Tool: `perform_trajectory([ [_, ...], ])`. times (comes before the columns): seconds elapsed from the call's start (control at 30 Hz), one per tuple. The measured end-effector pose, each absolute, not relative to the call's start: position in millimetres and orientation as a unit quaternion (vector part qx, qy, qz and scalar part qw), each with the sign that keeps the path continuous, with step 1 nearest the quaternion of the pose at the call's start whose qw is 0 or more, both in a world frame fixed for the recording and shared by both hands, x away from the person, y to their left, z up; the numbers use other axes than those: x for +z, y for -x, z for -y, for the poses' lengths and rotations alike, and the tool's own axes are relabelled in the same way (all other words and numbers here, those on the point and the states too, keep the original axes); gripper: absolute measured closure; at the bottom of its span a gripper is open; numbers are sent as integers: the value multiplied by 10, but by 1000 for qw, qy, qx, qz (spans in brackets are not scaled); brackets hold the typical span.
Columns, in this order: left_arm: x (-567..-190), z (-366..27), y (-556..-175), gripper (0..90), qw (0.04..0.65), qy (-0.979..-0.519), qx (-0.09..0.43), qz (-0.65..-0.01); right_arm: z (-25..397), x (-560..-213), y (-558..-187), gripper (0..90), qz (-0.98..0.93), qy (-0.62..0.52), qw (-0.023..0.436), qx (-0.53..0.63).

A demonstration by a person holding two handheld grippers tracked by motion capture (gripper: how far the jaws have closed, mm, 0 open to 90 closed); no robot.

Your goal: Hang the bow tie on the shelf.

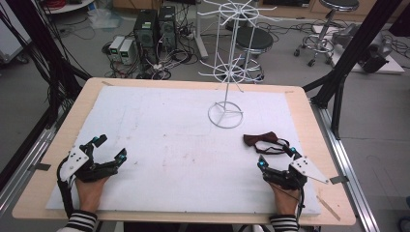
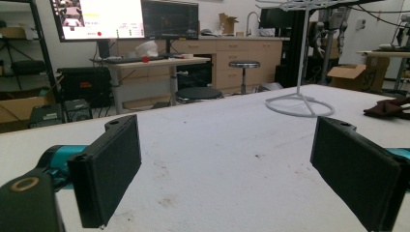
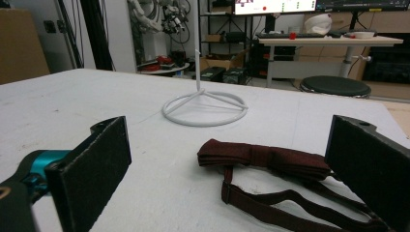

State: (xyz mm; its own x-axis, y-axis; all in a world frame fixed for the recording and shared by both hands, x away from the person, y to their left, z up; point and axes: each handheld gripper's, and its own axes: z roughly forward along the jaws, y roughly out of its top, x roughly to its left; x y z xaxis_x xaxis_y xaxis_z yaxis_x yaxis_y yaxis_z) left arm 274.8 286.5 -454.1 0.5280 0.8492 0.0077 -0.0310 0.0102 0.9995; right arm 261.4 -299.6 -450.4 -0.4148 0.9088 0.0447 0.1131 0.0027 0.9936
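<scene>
White counter (image 1: 159, 130) bare but rack (image 1: 225, 114), bow tie (image 1: 263, 140) | our right gripper (image 1: 275, 155) wide open, empty, facing tie to grasp | left gripper (image 1: 110, 147) open, idle

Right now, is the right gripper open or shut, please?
Open: the right gripper has its black jaws wide apart, either side of the dark red fabric bow tie lying flat.

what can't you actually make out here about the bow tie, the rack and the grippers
- Bow tie: in the right gripper view its strap runs behind the right-hand jaw and off the bottom edge, so any clasp is hidden.
- Bow tie in the left gripper view: cut by the right edge.
- White wire rack: its top is cut by the high view's upper edge.
- Right gripper: whether it touches the strap is too small to tell.
</scene>
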Motion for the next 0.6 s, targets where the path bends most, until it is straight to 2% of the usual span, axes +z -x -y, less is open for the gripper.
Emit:
perform_trajectory([
  [0.6, -4542, -2864, -2749, 111, 627, -608, 351, -337, 3003, -4502, -2614, 18, -616, -418, 343, 573],
])
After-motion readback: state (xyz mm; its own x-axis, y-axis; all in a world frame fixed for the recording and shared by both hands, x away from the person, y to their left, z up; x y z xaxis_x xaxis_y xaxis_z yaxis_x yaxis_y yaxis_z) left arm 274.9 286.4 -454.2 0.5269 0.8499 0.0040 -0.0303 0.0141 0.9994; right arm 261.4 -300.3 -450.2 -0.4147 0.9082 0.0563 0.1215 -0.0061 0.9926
